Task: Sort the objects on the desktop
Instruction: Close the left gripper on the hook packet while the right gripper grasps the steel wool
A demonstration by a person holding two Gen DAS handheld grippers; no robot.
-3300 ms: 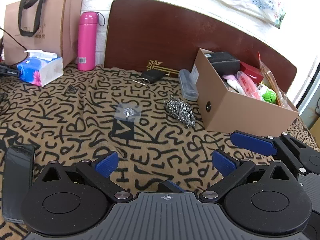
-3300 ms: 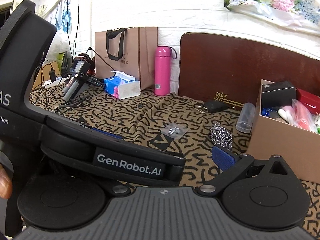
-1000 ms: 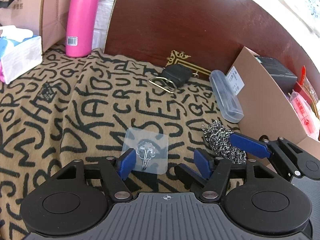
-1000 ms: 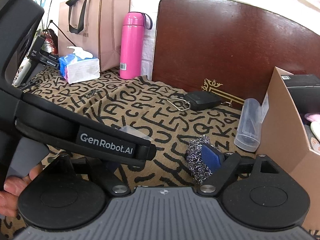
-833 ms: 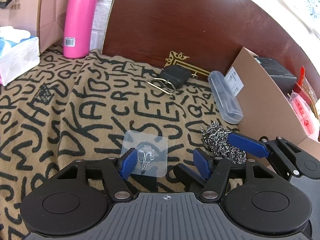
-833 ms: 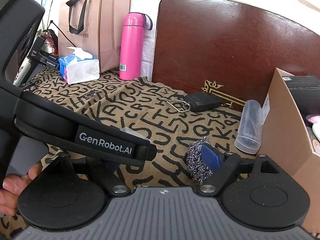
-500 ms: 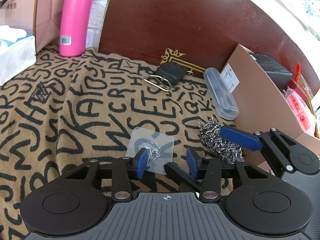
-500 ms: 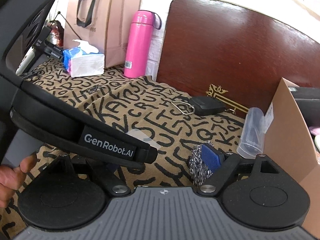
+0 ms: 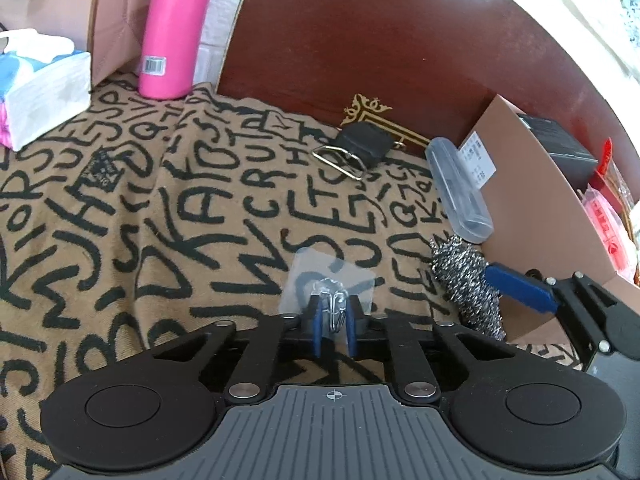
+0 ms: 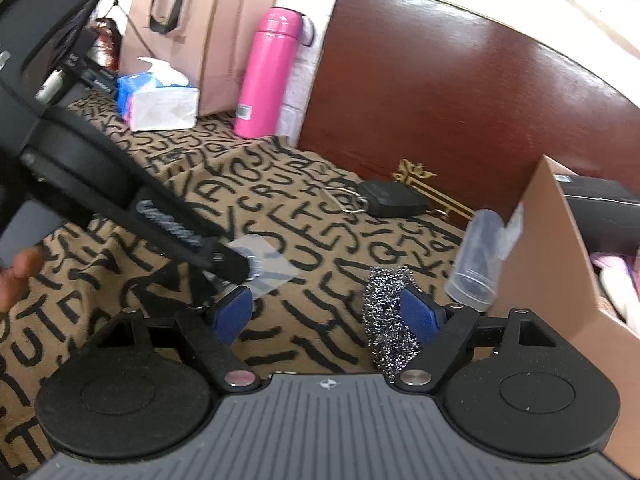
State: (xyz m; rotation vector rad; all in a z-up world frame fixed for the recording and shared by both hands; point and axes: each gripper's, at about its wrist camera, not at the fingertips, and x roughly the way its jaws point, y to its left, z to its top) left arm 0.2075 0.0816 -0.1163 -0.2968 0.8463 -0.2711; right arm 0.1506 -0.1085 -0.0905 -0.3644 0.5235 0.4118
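While several items already sit in the cardboard box (image 9: 532, 216), the left gripper (image 9: 333, 330) pinches the adhesive hook (image 9: 332, 280) on the cloth; the right gripper (image 10: 326, 314) stays spread beside the steel scourer (image 10: 386, 308); most sorting remains.

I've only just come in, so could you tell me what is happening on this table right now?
A person is sorting desk clutter with two handheld grippers. The left gripper has closed on the metal hook of the clear adhesive hook lying on the lettered cloth. The right gripper is open, its right finger against the steel wool scourer. The cardboard box to the right already holds several items.
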